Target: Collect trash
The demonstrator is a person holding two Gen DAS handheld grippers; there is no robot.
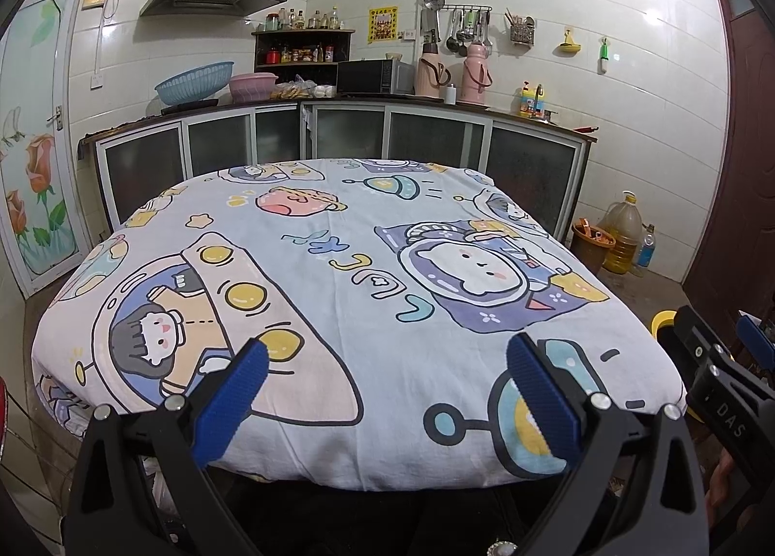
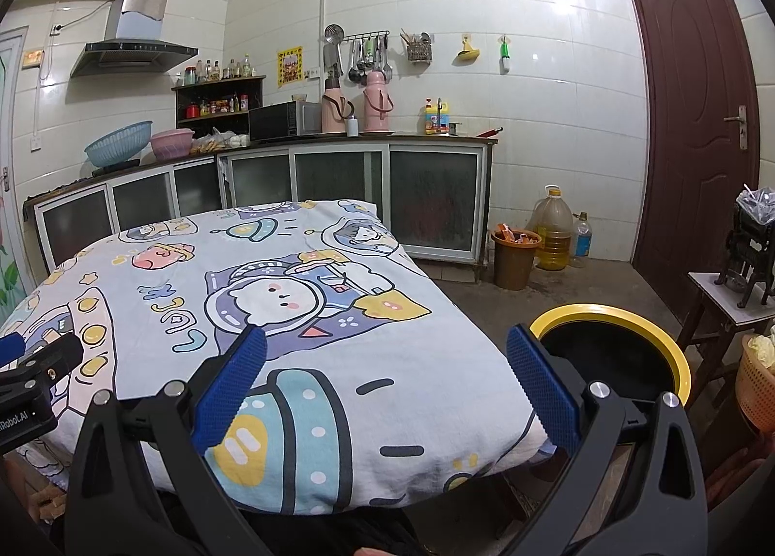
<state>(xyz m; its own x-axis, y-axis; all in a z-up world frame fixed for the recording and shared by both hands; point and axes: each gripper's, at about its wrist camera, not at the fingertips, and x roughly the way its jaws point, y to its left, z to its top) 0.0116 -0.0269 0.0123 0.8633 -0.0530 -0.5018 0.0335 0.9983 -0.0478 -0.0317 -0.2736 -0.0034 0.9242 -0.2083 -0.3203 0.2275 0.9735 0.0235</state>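
Both tools are held level at the near edge of a cloth-covered counter, aimed along its top, which suits a start or a pause rather than a grasp. The left hand-held gripper has its blue pads wide apart with nothing between them, and the right hand-held gripper is likewise spread and empty. A yellow-rimmed bin with a dark inside is set on the floor just beside the right corner of the counter, a placing judged to let whatever is gathered be dropped in with a short reach; only a sliver of it is caught in the left view. No trash can be made out on the cartoon-printed cloth in either view, though the busy print could mask small scraps. The inside of the bin is too dark for its contents to be told, and the space under the counter is cut off by the overhanging cloth. A brown bucket by the far cabinets appears to hold wrappers.
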